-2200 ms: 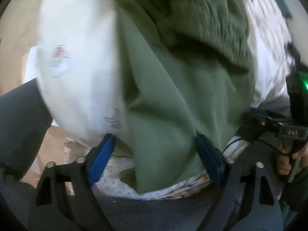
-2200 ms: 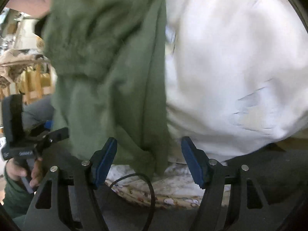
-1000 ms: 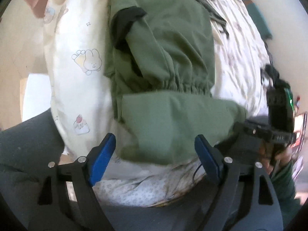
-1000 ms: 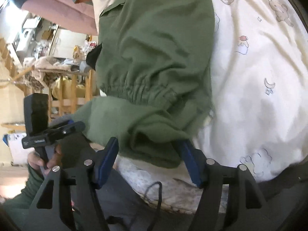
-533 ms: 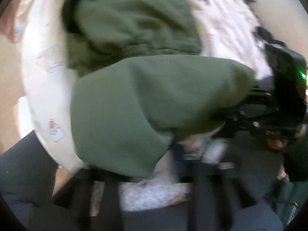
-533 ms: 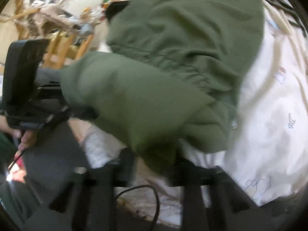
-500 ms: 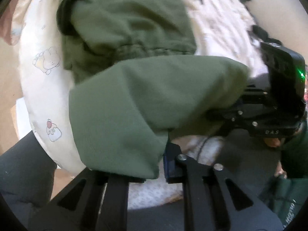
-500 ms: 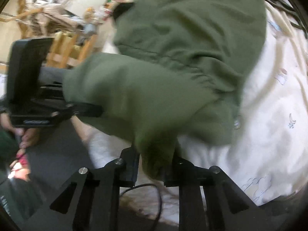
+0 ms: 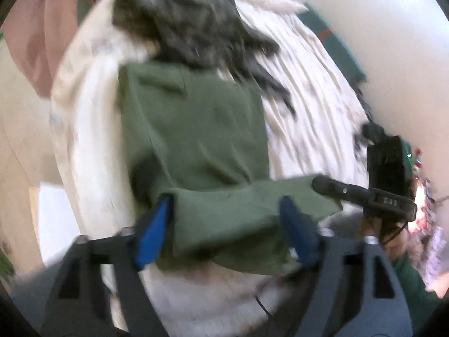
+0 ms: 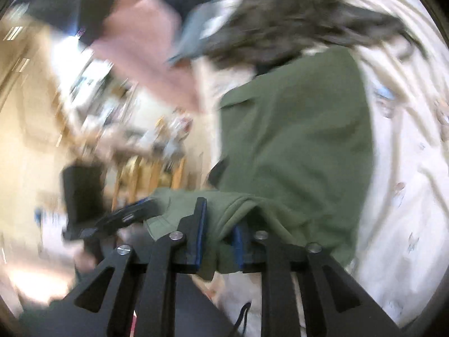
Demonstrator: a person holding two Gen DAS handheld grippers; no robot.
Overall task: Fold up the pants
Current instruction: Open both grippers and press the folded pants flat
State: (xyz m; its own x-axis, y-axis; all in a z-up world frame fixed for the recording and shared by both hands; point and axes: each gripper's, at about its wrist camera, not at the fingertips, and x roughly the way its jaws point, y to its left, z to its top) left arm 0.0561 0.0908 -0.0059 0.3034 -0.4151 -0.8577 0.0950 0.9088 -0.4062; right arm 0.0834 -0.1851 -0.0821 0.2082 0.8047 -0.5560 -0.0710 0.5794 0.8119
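The green pants [image 9: 196, 140] lie folded on the white printed bedding [image 9: 92, 140], with a doubled band of fabric across their near end. My left gripper [image 9: 224, 233] hovers over that band; its jaws are opening wide, and the blue pads [image 9: 153, 236] flank the fold without pressing it. My right gripper [image 10: 219, 236] has a bunched corner of the pants [image 10: 294, 140] between its narrow pads while its jaws are opening. In the left wrist view the right gripper [image 9: 325, 184] reaches onto the band from the right. Both views are blurred.
A dark crumpled garment [image 9: 190, 28] lies just beyond the pants on the bed. Pink cloth [image 10: 146, 45] hangs at the far left. Wooden furniture [image 10: 146, 174] stands past the bed's edge. A hand [image 9: 373, 224] holds the right gripper's handle.
The left jaws, shut on the green fold half a second ago, now stand wide apart. Both grippers have drawn back and up, and the fold has come down across the pants' near end.
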